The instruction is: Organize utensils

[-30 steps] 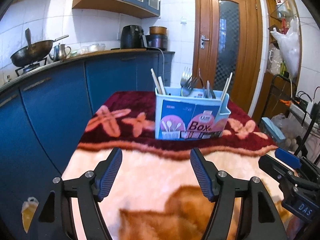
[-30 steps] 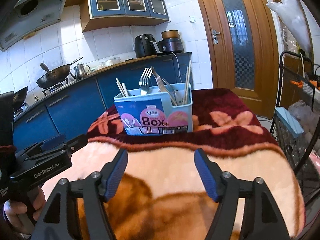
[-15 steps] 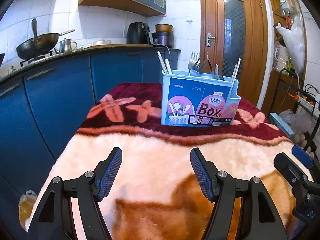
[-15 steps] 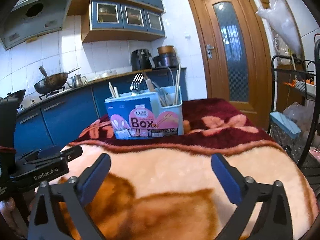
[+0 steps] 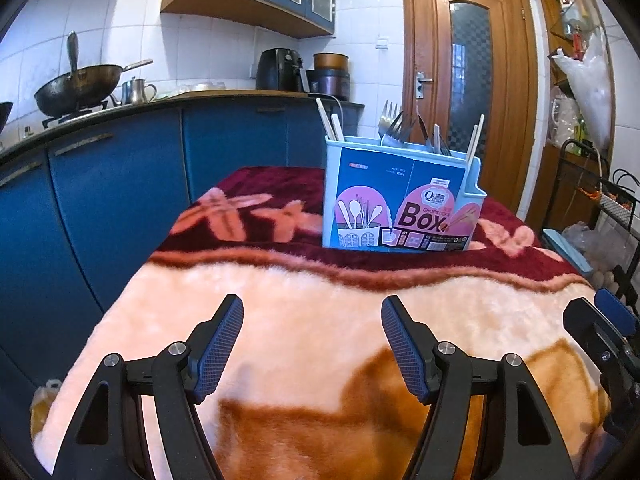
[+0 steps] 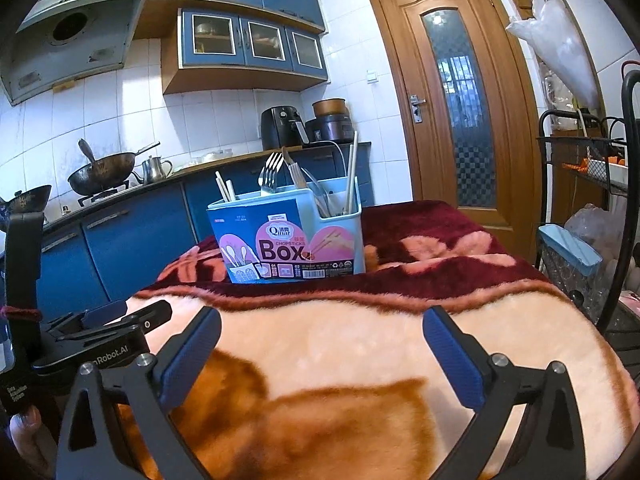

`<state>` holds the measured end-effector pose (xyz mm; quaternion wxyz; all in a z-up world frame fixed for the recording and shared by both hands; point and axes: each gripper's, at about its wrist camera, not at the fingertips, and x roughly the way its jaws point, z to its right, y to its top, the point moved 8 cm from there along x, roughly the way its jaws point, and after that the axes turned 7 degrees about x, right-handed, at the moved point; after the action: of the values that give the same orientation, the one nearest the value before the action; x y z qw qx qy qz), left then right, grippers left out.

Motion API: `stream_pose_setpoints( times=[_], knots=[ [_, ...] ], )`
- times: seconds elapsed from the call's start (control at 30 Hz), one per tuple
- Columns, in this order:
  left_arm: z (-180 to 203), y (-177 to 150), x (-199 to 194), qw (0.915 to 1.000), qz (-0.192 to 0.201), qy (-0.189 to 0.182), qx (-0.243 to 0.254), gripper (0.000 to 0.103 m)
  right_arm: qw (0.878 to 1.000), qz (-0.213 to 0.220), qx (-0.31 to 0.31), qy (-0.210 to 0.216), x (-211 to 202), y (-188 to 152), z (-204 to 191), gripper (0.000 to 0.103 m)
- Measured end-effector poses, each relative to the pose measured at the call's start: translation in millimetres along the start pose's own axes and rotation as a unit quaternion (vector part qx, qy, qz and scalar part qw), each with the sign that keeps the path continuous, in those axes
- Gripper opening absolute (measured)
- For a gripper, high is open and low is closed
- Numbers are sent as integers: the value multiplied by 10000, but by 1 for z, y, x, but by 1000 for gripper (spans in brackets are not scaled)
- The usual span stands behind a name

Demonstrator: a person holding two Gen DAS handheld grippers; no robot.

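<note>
A light blue utensil box with a "Box" label stands upright on the dark red far part of the blanket-covered table; it also shows in the right wrist view. Forks, knives and chopsticks stand in it. My left gripper is open and empty, low over the pale near part of the blanket, well short of the box. My right gripper is open wide and empty, also short of the box. Each gripper shows at the edge of the other's view.
The fuzzy blanket covers the whole table. Blue kitchen cabinets run along the left with a wok on the stove. A wooden door is behind. A wire rack stands at the right.
Both grippers have dropped lower and tilted up, so the box sits higher in view. The right gripper's jaws have opened wider. Nothing was picked up.
</note>
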<state>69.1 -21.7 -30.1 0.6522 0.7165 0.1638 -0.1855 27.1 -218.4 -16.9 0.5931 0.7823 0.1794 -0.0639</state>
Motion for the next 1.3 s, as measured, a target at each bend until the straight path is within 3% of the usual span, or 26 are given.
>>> stream_pose_setpoints(
  times=[1.3],
  knots=[
    [3,0,-4,9999,119,72,73,73,10000,10,-76,-33,0,-2,-2,103]
  ],
)
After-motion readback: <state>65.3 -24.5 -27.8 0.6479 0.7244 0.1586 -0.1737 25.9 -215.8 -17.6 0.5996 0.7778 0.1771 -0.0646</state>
